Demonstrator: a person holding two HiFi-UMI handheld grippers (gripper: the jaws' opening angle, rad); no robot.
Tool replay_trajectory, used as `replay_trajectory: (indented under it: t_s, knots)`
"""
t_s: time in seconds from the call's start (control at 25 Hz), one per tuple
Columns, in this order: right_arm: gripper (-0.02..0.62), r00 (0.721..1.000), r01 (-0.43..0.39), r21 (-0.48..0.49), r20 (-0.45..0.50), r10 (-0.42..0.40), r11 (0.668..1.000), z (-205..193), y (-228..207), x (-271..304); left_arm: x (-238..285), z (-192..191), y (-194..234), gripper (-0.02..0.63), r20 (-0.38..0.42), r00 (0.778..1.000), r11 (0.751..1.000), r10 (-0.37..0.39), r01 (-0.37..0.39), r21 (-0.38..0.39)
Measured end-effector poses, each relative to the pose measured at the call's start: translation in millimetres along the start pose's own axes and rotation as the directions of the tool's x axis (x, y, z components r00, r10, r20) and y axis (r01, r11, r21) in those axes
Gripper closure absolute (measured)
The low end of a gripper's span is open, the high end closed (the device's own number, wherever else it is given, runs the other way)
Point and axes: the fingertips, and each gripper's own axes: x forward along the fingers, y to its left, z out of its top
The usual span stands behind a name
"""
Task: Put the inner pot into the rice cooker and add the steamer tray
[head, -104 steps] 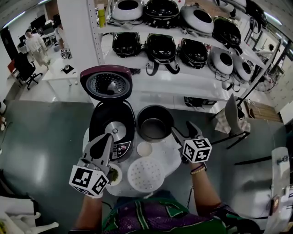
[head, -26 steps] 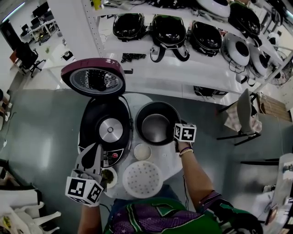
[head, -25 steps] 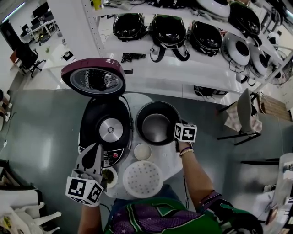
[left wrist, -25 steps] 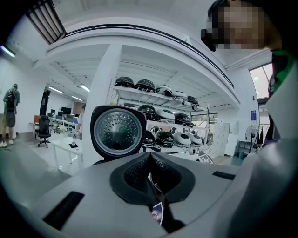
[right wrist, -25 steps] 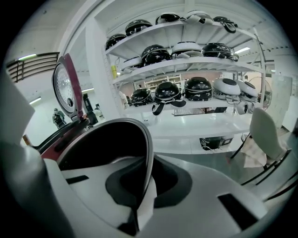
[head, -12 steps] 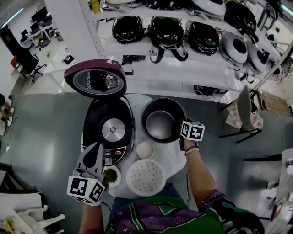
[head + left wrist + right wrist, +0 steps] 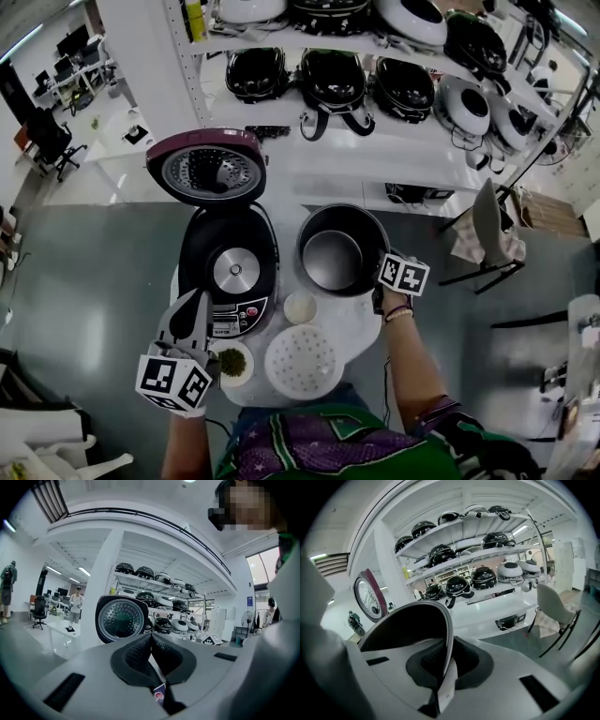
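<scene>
Right gripper view has my right hand-held gripper [image 7: 443,667] clenched on the thin rim of the inner pot [image 7: 405,623], one pad inside the wall and one outside. I judge the pot to be stiff metal with a smooth dark coating. It looks weighty enough that a single pinch at the rim will let it sag and twist, so it could slip. The rim is the only hold it offers, so I should keep it level and go slowly. In the head view the pot is just right of the open rice cooker [image 7: 230,272], whose lid [image 7: 208,169] stands up behind; I cannot tell whether it is clear of the tabletop [image 7: 354,323]. The steamer tray [image 7: 302,361], a white perforated disc, lies flat near the front edge of that small round surface. It looks light and rigid, best taken by its edge. My left hand-held gripper [image 7: 195,305] is closed on nothing, near the cooker's front. A small white bowl [image 7: 299,307] and a dish of something green [image 7: 232,361] crowd the tabletop too. Around it are a grey floor [image 7: 94,281], shelves of rice cookers [image 7: 337,80] behind, and a chair [image 7: 487,234] at the right.
</scene>
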Motion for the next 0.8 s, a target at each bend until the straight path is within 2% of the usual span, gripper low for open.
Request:
replay_trajectory:
  t_s: [0.6, 0.8]
  knots:
    - [0.578, 0.995, 0.057, 0.002, 0.084, -0.057, 0.998, 20, 53, -106, -71, 39, 38, 0.584, 0.119, 0.991, 0.997, -0.056, 0.061, -0.040]
    - [0.577, 0.992, 0.065, 0.018, 0.104, -0.066, 0.998, 12, 77, -136, -107, 45, 60, 0.584, 0.140, 0.989, 0.998, -0.057, 0.061, -0.029]
